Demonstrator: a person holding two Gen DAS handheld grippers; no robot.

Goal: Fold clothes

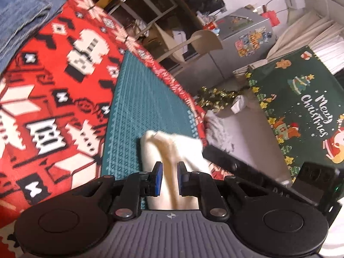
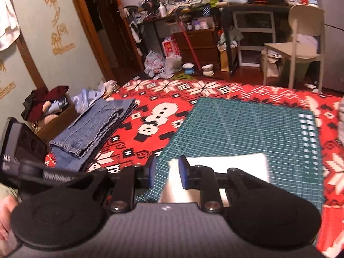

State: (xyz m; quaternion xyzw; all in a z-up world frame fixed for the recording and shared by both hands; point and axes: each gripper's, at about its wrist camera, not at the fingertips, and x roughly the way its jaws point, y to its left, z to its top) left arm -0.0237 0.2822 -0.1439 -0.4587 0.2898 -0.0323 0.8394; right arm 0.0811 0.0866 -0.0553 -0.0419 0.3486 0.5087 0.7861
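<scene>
A white cloth lies on the green cutting mat, over a red Christmas blanket. My left gripper has its blue pads close together, and a raised ridge of the cloth fills the narrow gap between them. In the right wrist view the same white cloth lies flat on the mat. One lifted edge of it rises between the fingers of my right gripper. That gripper is open, and the mat shows between the cloth and its left pad. Both views are blurred.
Folded blue jeans rest on the blanket to the left of the mat. A cardboard box of clothes stands by the wall. A chair and cluttered desks are behind. A green Merry Christmas rug lies on the right.
</scene>
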